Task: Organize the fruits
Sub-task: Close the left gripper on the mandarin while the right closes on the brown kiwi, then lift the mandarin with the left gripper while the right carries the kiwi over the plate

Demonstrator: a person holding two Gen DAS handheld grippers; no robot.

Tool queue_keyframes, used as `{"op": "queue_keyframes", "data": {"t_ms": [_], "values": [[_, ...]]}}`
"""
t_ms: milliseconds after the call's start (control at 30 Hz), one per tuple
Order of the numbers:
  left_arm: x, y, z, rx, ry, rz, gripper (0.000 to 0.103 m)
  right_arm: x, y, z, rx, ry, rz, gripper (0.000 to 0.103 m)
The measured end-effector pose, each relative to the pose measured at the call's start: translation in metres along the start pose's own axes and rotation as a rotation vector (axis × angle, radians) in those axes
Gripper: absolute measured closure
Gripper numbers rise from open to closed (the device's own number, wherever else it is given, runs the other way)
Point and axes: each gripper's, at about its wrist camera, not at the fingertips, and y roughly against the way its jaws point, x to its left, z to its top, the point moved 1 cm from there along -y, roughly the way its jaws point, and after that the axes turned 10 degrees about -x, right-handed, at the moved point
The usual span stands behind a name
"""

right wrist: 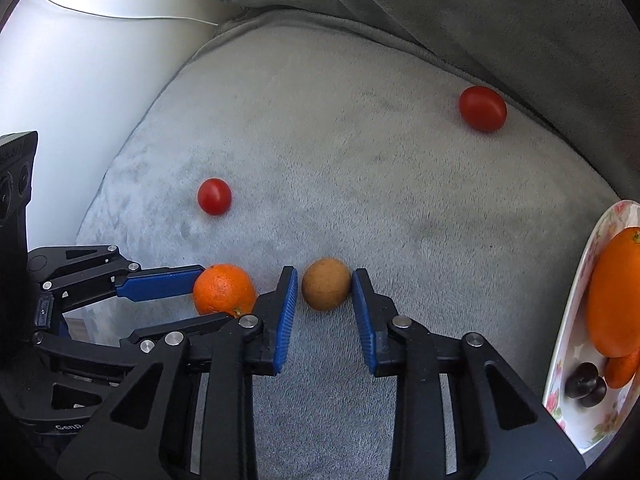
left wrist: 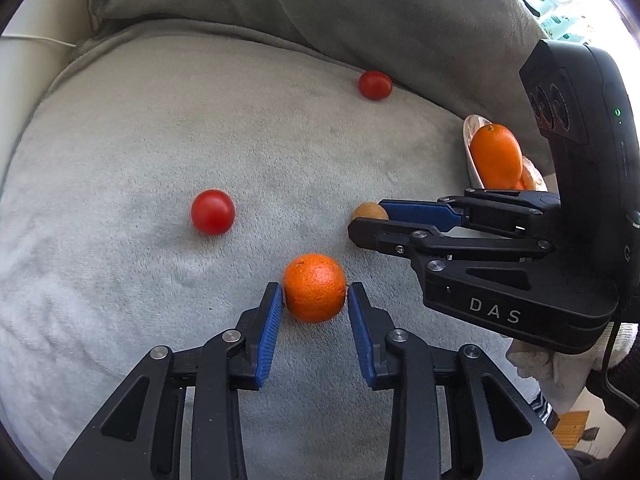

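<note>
The left hand-held gripper [left wrist: 315, 294] stood with its blue pads touching both sides of the orange [left wrist: 315, 293] on the cushion [left wrist: 132, 128], though whether it truly clamped could not be told, while the right hand-held gripper [right wrist: 324, 284] bracketed the kiwi [right wrist: 326, 284], just right of the orange, with jaws apart and only about touching. To do this well, each should probably close squarely across the fruit's middle before lifting, since round fruit rolls easily on soft plush. The plate [right wrist: 576, 280], well right of the orange, held a large orange fruit [right wrist: 614, 292], two dark plums [right wrist: 586, 378] and another orange piece; two tomatoes [right wrist: 214, 196] lay loose beyond the orange.
</note>
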Motion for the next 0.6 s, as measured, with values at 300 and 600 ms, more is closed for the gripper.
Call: {"op": "queue_keyframes", "data": {"t_ms": [300,600], "values": [[-0.008,-0.005,0.000,-0.006,-0.023,0.013,0.074,0.000,0.001,-0.001,-0.015,-0.011,-0.001,0.076],[-0.011,0.007,0.001,-0.027,-0.034,0.006,0.074,-0.007,0.028,-0.001,-0.081,-0.040,-0.010,0.076]]}}
